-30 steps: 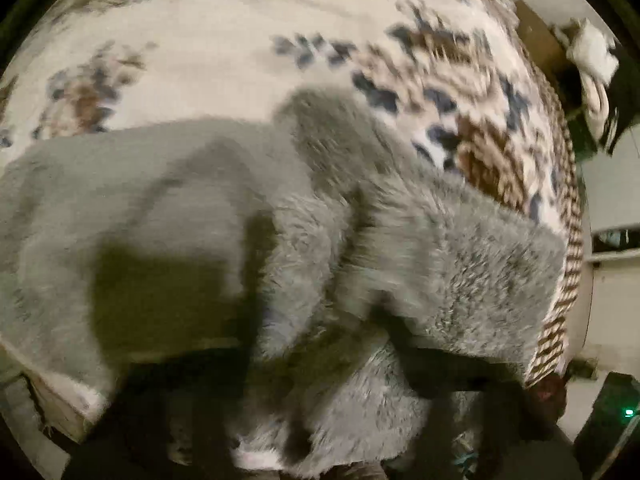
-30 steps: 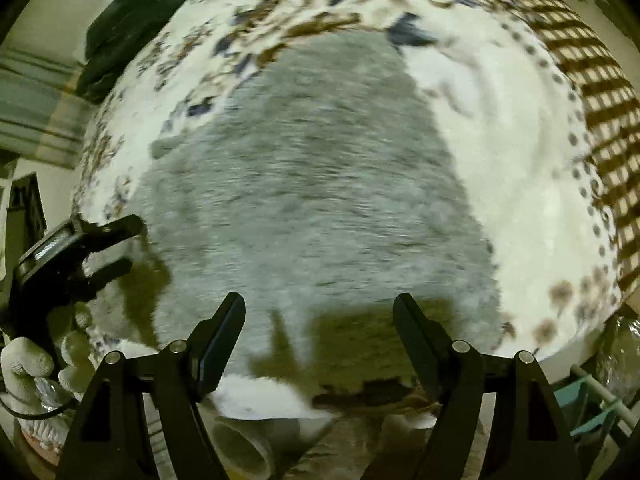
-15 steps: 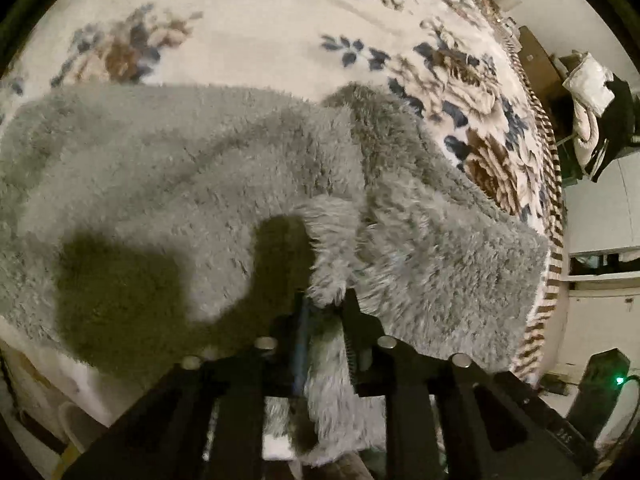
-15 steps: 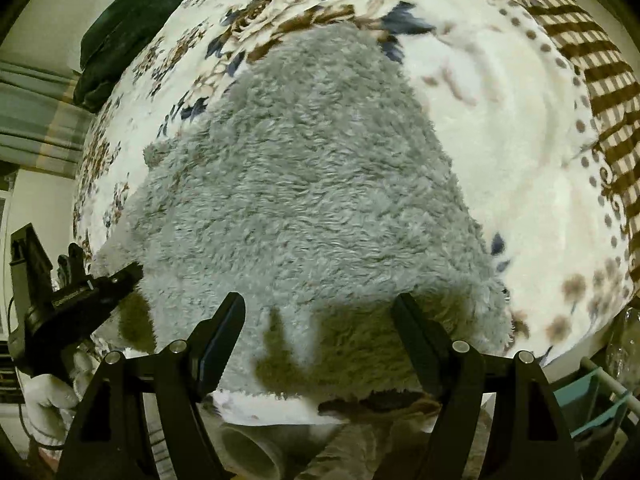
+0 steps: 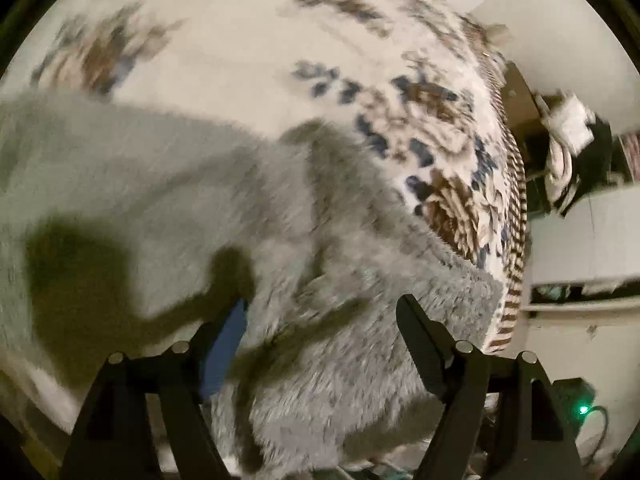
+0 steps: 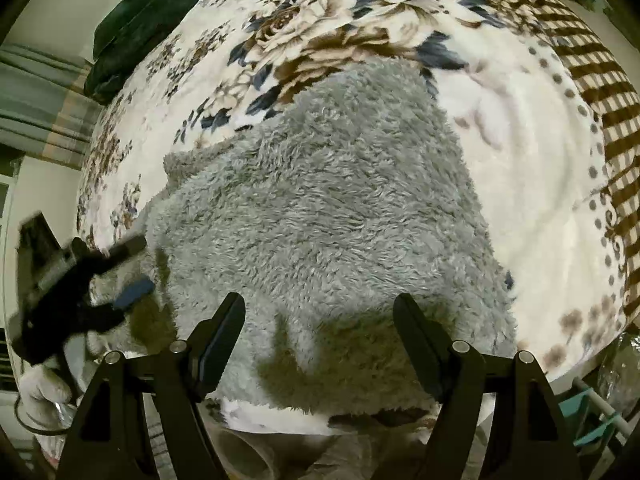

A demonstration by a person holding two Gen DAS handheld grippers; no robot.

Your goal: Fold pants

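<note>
The grey fleece pants (image 6: 328,208) lie folded on the floral blanket (image 6: 532,152) near the bed's front edge. In the left wrist view the pants (image 5: 240,220) fill the lower half, with a ridge of fabric running up the middle. My left gripper (image 5: 320,320) is open just above the fabric and holds nothing; it also shows at the left of the right wrist view (image 6: 132,268). My right gripper (image 6: 318,320) is open and empty above the near edge of the pants.
A dark green folded cloth (image 6: 140,20) lies at the blanket's far left corner. White furniture (image 5: 580,248) and a pile of clothes (image 5: 568,148) stand to the right of the bed. The bed's front edge (image 6: 280,420) is just below my grippers.
My left gripper was shut on a fold of the pants half a second ago; it has opened and let the fabric drop. My right gripper stayed open, nearly still.
</note>
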